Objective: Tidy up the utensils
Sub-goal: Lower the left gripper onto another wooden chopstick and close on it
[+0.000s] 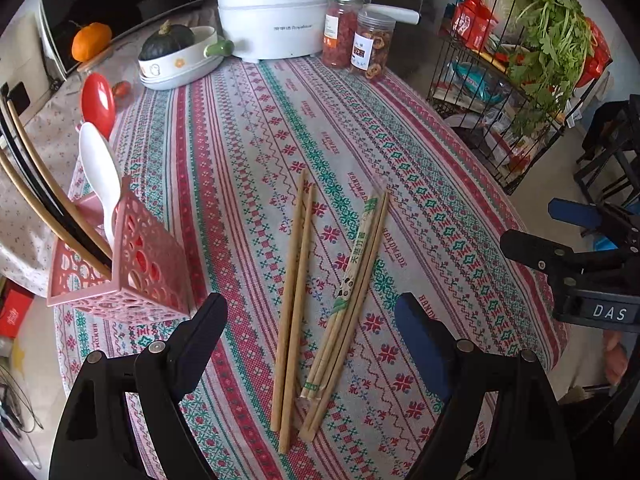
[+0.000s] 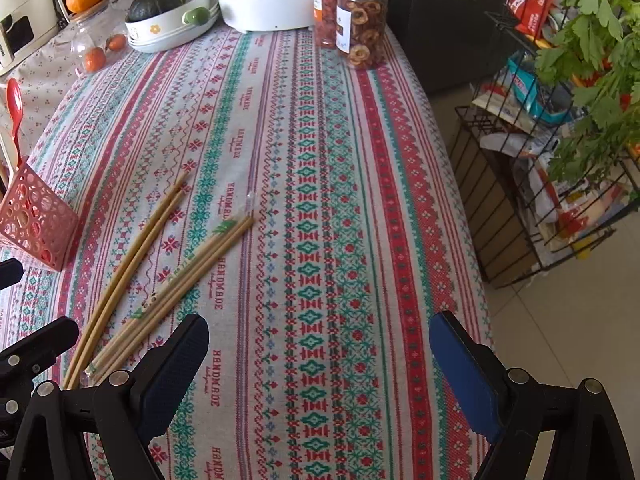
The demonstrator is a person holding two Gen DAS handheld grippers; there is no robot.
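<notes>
Two bare wooden chopsticks (image 1: 294, 308) lie side by side on the patterned tablecloth (image 1: 240, 160). Just right of them lies another pair in a clear printed sleeve (image 1: 352, 288). My left gripper (image 1: 312, 320) hangs open above both pairs, its fingers wide on either side and touching nothing. A pink perforated holder (image 1: 132, 268) stands at the left with a white spoon (image 1: 100, 172), a red spoon (image 1: 98, 104) and dark and wooden chopsticks in it. My right gripper (image 2: 318, 340) is open over bare cloth, to the right of the chopsticks (image 2: 128, 272) and the sleeved pair (image 2: 180, 284).
A white electric pot (image 1: 272, 20), two jars of dried fruit (image 1: 360, 40) and a bowl holding a green squash (image 1: 176, 52) line the table's far end. A black wire rack with leafy greens (image 1: 532, 60) stands beyond the table's right edge.
</notes>
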